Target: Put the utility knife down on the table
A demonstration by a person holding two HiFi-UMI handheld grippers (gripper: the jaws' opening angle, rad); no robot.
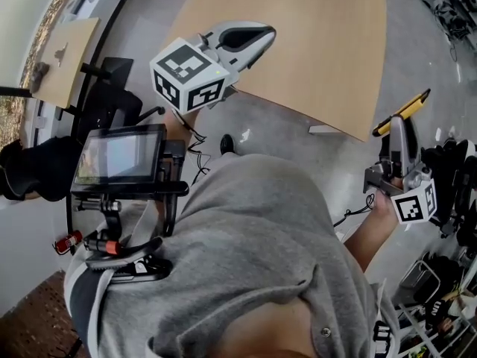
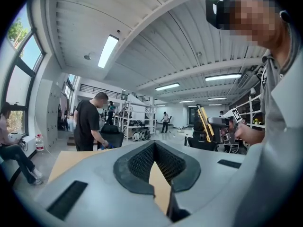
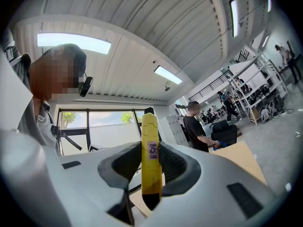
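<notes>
Seen from above, a person's grey sweatshirt point(image 1: 261, 259) fills the foreground. At the person's right, the right gripper point(image 1: 399, 140) has its jaws clamped on a yellow utility knife point(image 1: 407, 108). The knife is held upright in the air just beside the near right corner of the wooden table point(image 1: 313, 43), not on it. The left gripper point(image 1: 244, 39) reaches over the table's near edge with its jaws closed together on nothing. Farther off, a person in black point(image 2: 88, 122) stands near shelving.
</notes>
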